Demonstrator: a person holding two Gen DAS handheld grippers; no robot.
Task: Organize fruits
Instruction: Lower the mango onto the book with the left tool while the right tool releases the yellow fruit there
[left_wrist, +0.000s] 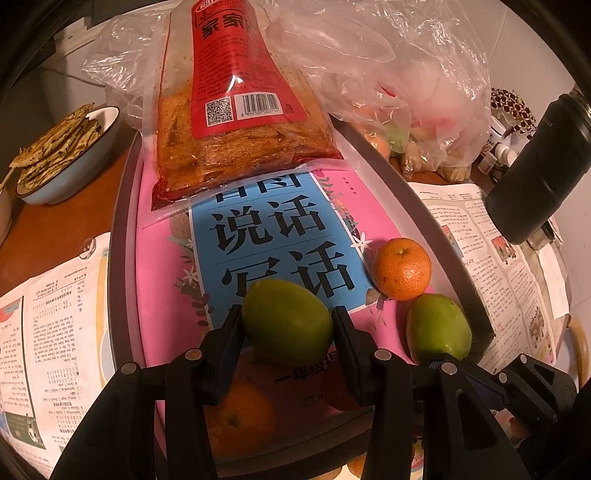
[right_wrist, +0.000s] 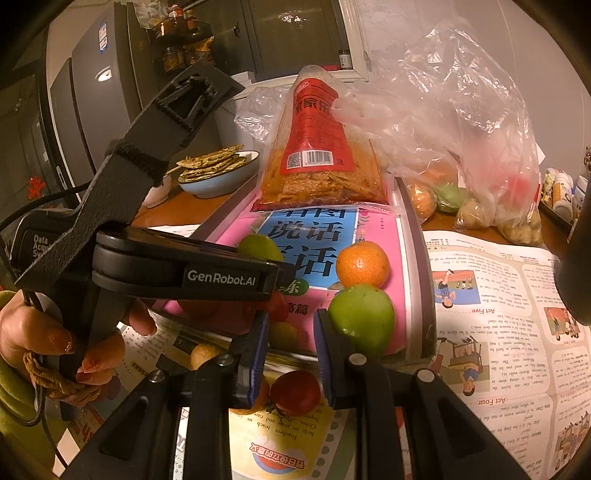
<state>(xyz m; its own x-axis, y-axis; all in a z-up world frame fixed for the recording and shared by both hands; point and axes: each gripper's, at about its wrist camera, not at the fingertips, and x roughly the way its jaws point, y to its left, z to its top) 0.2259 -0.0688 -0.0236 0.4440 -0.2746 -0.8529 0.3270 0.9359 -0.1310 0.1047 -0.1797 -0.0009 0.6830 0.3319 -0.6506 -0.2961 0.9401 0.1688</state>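
Gripping a green fruit (left_wrist: 287, 320) over the pink book (left_wrist: 170, 295), the left gripper (left_wrist: 287, 332) was mid-transfer. An orange (left_wrist: 402, 268) and second green fruit (left_wrist: 439, 326) already sat there; a tomato (right_wrist: 294, 392) and others remained below. The right gripper (right_wrist: 291, 354) was closed, empty.

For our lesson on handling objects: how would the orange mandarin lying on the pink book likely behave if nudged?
The mandarin looks round, so it would probably roll across the flat pink book. It sits beside a green fruit, which might stop it. Its dimpled peel suggests decent grip.
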